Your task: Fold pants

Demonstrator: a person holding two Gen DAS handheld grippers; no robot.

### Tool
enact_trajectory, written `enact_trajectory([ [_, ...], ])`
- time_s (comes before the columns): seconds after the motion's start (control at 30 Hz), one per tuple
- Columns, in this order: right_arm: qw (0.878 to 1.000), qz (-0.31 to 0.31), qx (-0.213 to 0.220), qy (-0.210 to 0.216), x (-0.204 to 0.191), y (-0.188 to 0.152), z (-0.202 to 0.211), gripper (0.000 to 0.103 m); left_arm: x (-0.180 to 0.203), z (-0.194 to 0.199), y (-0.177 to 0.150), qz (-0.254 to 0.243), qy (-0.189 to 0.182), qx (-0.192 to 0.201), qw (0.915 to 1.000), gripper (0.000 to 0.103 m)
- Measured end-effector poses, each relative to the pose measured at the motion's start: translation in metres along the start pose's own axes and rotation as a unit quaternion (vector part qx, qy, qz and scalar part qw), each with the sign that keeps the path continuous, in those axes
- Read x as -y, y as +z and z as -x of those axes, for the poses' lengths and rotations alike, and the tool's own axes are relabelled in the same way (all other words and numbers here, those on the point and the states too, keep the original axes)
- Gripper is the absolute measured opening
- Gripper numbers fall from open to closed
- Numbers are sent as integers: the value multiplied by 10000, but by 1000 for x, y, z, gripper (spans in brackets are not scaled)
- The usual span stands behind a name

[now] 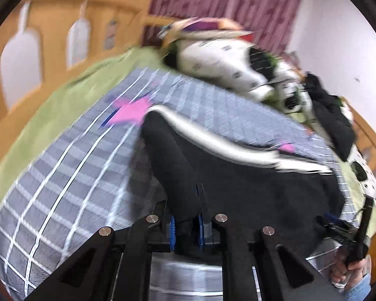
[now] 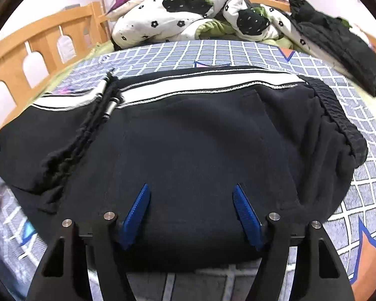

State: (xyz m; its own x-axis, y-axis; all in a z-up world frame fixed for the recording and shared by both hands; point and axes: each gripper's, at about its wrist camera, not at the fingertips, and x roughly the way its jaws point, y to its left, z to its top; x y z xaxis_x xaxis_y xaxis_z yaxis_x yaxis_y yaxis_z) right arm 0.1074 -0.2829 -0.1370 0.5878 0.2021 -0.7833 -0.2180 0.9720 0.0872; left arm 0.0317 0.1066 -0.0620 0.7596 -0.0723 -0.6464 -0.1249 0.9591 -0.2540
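Observation:
Black pants (image 2: 200,138) with a white side stripe (image 2: 200,85) lie folded on a grey checked bedspread (image 2: 213,52). The elastic waistband (image 2: 338,115) is at the right and a drawstring (image 2: 107,100) lies over the left part. My right gripper (image 2: 191,200) is open, with its blue pads (image 2: 137,213) resting on the near part of the pants. In the blurred left wrist view my left gripper (image 1: 186,225) is shut on a lifted fold of the black pants (image 1: 213,170). The right gripper (image 1: 351,230), in a hand, shows at that view's lower right.
A crumpled white and black flowered duvet (image 2: 188,12) and a black garment (image 2: 338,37) lie at the far end of the bed. A wooden bed rail (image 2: 25,57) runs along the left. A green sheet (image 1: 50,105) lies beside the bedspread. Pink curtains (image 1: 225,0) hang behind.

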Motion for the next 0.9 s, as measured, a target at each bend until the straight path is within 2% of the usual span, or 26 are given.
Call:
enact_trajectory([
  [0.13,9995,-192,246,-49,23,4,26,70,71,8,19,-515,-345,133,9980,12],
  [0.2,9990,-219,393,-35,40,6,43,70,112,4,21,-937,-452,148,9945,12],
  [0.23,9981,-284,518,-172,51,6,51,70,136,-2,19,-1186,-545,129,9914,12],
  [0.3,9946,-604,801,-278,78,0,69,70,165,-12,11,-1384,-716,-34,9878,12],
  [0.33,9933,-760,833,-266,90,-3,72,70,183,-25,3,-1438,-913,-214,9852,12],
  [0.47,9908,-1216,581,-158,126,-14,70,70,226,-66,-34,-1610,-1197,-754,9768,12],
  [0.57,9920,-1154,409,-308,132,-18,65,70,241,-92,-62,-1693,-1191,-1109,9720,12],
  [0.63,9925,-1131,372,-284,130,-22,65,70,239,-92,-70,-1736,-1182,-1084,9717,13],
  [0.7,9932,-1096,342,-184,122,-19,63,70,229,-80,-64,-1652,-1431,-1049,9702,17],
  [0.8,9939,-1055,303,130,108,-14,60,70,210,-62,-51,-1519,-1788,-1114,9657,26],
  [0.83,9938,-1048,284,223,104,-14,58,70,199,-50,-47,-1490,-1912,-1092,9640,31],
  [0.87,9935,-1041,252,382,97,-11,55,70,193,-45,-47,-1467,-1908,-1028,9651,41],
  [0.9,9931,-1044,232,490,91,-10,53,70,185,-37,-47,-1427,-1844,-907,9682,46],
])
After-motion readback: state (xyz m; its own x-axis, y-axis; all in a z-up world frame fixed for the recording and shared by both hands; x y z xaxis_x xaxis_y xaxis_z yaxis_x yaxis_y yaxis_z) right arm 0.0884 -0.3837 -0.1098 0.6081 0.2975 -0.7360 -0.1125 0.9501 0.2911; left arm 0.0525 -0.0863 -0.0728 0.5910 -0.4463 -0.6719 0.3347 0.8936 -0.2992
